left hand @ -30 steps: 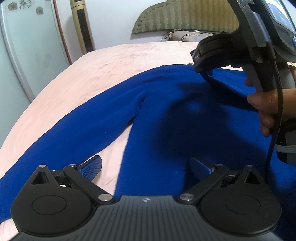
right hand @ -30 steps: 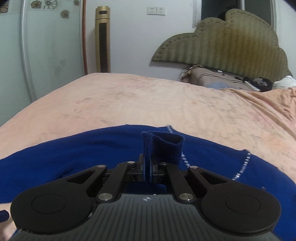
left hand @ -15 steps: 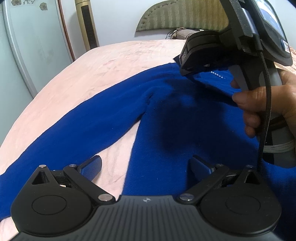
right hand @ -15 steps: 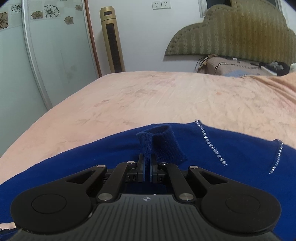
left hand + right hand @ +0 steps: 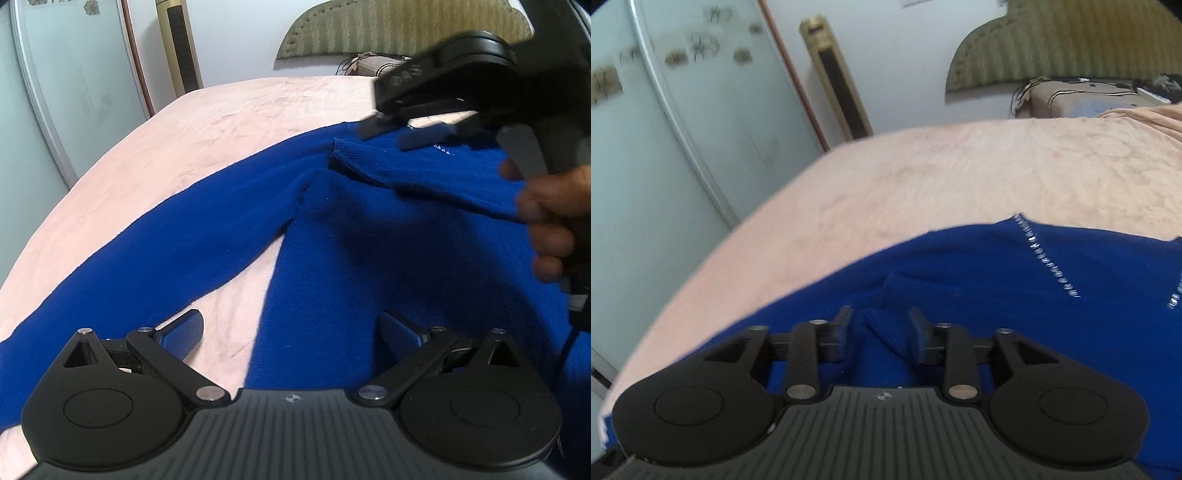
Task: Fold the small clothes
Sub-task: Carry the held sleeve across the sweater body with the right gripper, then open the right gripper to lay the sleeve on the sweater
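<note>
A blue sweater (image 5: 332, 236) lies spread on the pink bed (image 5: 229, 110), its left sleeve (image 5: 155, 243) stretched out to the left. Its right sleeve (image 5: 424, 173) is folded across the chest, cuff near the left shoulder. My left gripper (image 5: 291, 328) is open and empty, low over the sweater's side edge. My right gripper (image 5: 406, 131) hovers open just above the folded cuff. In the right wrist view the right gripper (image 5: 879, 325) is open with the released cuff (image 5: 886, 325) lying between its fingers. Rhinestone trim (image 5: 1045, 258) marks the neckline.
A glass wardrobe door (image 5: 665, 147) and a tall gold tower fan (image 5: 838, 85) stand left of the bed. A green padded headboard (image 5: 1071, 44) and a patterned pillow (image 5: 1082, 99) are at the far end.
My right gripper carried the sleeve cuff leftward across the sweater, then opened and let it go. The cuff now lies on the chest. My left gripper stayed open and nearly still.
</note>
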The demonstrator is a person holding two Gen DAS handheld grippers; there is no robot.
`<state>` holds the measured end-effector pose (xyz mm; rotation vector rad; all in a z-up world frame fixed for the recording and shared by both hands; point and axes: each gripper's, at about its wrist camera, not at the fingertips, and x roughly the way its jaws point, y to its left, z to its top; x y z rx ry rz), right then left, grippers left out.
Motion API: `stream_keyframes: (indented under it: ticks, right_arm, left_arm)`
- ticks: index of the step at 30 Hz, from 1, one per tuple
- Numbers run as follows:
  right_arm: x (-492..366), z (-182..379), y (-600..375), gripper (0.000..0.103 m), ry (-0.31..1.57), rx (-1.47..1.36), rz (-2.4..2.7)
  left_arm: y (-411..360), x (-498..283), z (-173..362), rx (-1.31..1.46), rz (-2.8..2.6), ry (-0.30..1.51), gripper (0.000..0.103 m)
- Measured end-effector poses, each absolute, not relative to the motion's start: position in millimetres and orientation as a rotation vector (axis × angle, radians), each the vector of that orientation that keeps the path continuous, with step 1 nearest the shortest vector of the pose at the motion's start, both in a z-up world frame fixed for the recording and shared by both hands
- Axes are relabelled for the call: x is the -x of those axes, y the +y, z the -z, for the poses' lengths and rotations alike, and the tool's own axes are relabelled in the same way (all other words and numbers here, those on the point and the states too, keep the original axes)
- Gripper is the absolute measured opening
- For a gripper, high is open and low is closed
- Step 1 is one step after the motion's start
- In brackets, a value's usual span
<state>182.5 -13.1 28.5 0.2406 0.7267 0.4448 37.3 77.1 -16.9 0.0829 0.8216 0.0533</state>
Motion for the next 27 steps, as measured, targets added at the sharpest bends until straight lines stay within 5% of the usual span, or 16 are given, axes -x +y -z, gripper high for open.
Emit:
stream_keyframes:
  ticks: [8,20,27]
  right_arm:
    - [-180,-5,-32,0.047,0.863,-0.195,-0.348]
    - [-129,-16,-49,0.069,0.685,0.032,-0.176]
    - [-129,12,-68,0.085,0.732,-0.003,-0.149]
  left_arm:
    - [67,-35,17,-0.127,-0.046,0.815,0.103]
    - [71,-42,26,-0.080,-0.057,0.843,0.103]
    - [68,-41,28,-0.083,-0.064,0.843,0.103]
